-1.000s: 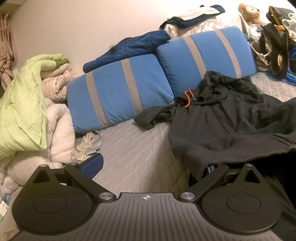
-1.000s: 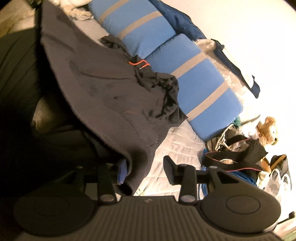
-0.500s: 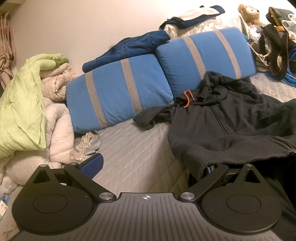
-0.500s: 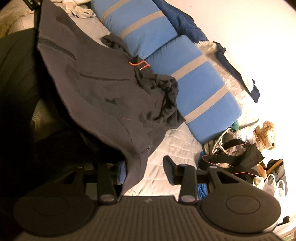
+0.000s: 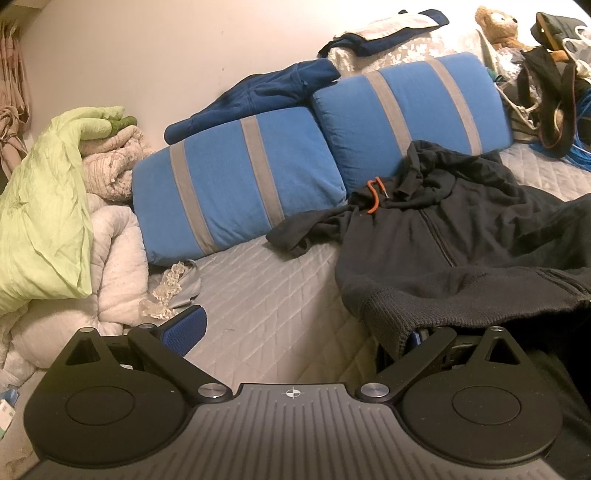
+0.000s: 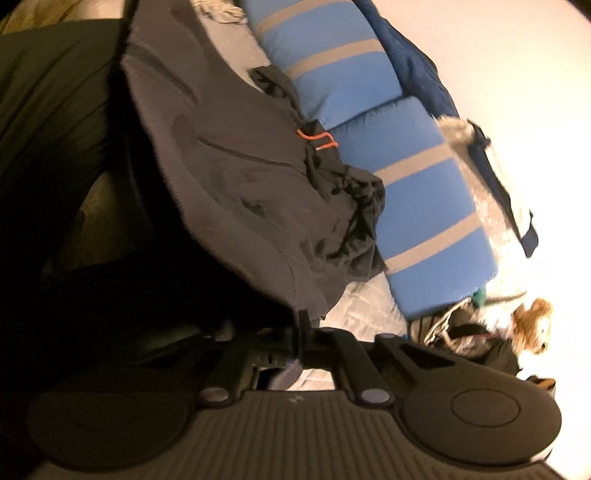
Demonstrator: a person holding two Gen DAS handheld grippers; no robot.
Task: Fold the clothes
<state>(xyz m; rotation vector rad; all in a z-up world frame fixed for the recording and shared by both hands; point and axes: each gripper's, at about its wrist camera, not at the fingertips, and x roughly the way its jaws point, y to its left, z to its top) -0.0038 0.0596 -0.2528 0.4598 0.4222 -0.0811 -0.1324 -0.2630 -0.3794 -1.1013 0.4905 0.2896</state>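
Observation:
A dark zip hoodie (image 5: 443,240) with an orange drawstring (image 5: 373,195) lies spread on the grey quilted bed cover (image 5: 277,295), its hood toward the pillows. My left gripper (image 5: 299,332) is open wide at the hoodie's lower left corner. Its blue left pad (image 5: 184,326) is bare, and the ribbed hem drapes over the right finger. In the right wrist view, my right gripper (image 6: 301,328) is shut on the hoodie's (image 6: 240,166) edge near the hem, and the cloth rises from the closed fingers. This view is tilted and blurred.
Two blue pillows with grey stripes (image 5: 236,192) lean against the wall, with a navy garment (image 5: 258,96) on top. A green sheet (image 5: 40,206) and white bedding are piled at left. A teddy bear (image 5: 496,22) and bags (image 5: 546,92) crowd the right corner.
My right gripper has gone from open, with the hem draped over one finger, to shut on the hoodie's edge, and its view has swung. The left gripper has barely moved.

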